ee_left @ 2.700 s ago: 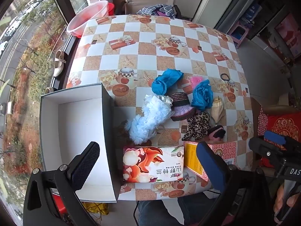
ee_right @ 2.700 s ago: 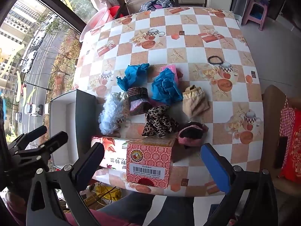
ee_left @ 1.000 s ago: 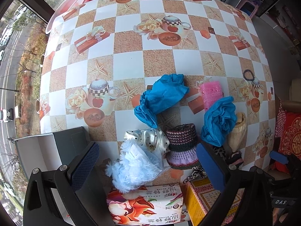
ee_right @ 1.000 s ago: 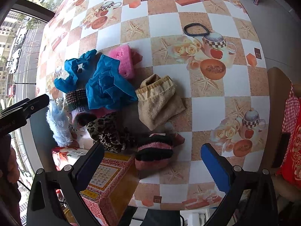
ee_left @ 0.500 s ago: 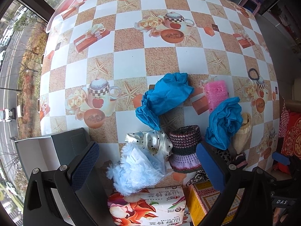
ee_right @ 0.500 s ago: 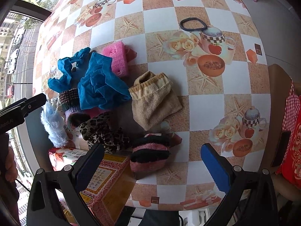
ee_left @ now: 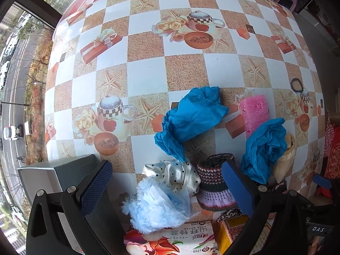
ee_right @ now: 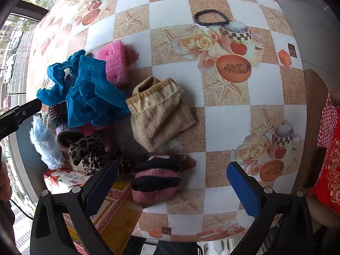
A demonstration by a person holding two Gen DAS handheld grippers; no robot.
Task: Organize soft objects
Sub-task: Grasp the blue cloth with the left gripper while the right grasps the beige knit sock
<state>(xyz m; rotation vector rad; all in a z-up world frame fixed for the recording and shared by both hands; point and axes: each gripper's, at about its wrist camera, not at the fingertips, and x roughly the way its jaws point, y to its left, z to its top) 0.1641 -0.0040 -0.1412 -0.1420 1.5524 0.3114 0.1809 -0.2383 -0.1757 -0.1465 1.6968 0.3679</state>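
Note:
Soft things lie in a heap on the checkered table [ee_left: 146, 48]. My left gripper [ee_left: 167, 189] is open, its jaws either side of a pale blue fluffy piece [ee_left: 157, 206] with a white dotted satin bit [ee_left: 170, 173]. Beyond lie a blue cloth [ee_left: 191, 114], a knitted striped hat [ee_left: 212, 184], a second blue cloth [ee_left: 263, 146] and a pink sponge [ee_left: 255, 110]. My right gripper [ee_right: 172, 184] is open above a pink-and-black striped knit [ee_right: 156, 182]. A beige knit pouch [ee_right: 159, 114], a leopard-print cloth [ee_right: 93, 150] and the blue cloth [ee_right: 91, 93] lie ahead of it.
A grey box corner [ee_left: 63, 174] sits at the left of the heap. A tissue pack [ee_left: 176, 242] and a red-yellow carton [ee_right: 114, 208] lie at the near edge. A black hair band [ee_right: 210, 17] rests far right. A red cushion [ee_right: 331, 155] is off the table's right edge.
Both grippers have come lower and closer to the heap. The left one now frames the fluffy piece; the right one hangs over the striped knit. Both stay open and nothing has been picked up.

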